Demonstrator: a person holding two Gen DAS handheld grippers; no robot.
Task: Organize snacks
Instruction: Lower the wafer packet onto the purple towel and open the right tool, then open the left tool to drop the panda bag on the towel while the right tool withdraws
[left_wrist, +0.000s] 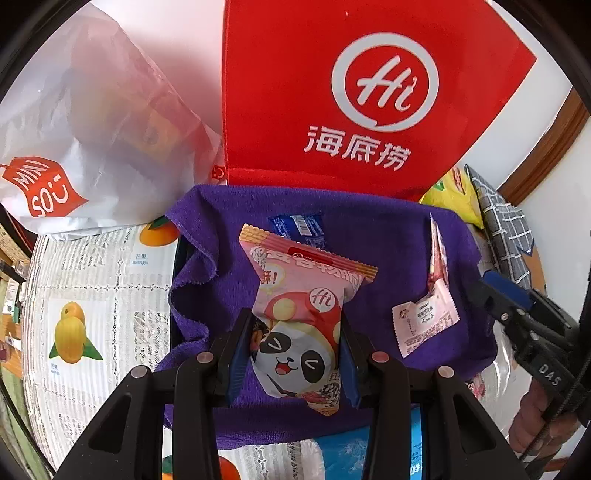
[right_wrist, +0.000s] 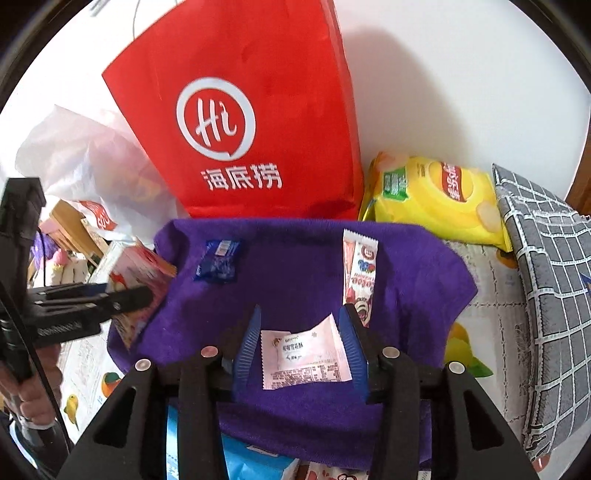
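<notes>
Pink panda-print snack packet (left_wrist: 299, 325) is clenched in left tool (left_wrist: 293, 350) above purple towel (left_wrist: 369, 240), long axis running fwd along fingers. Right tool (right_wrist: 301, 350), released, straddles flat pale-pink sachet (right_wrist: 304, 356) w/o pad contact, at towel's near edge

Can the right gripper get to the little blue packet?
Probably yes. The right gripper is open, and only bare purple cloth lies between it and the blue packet.

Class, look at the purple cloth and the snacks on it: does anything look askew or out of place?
The purple cloth is rumpled along its left edge. On it, a long pink packet stands on edge, not flat like the blue packet.
</notes>
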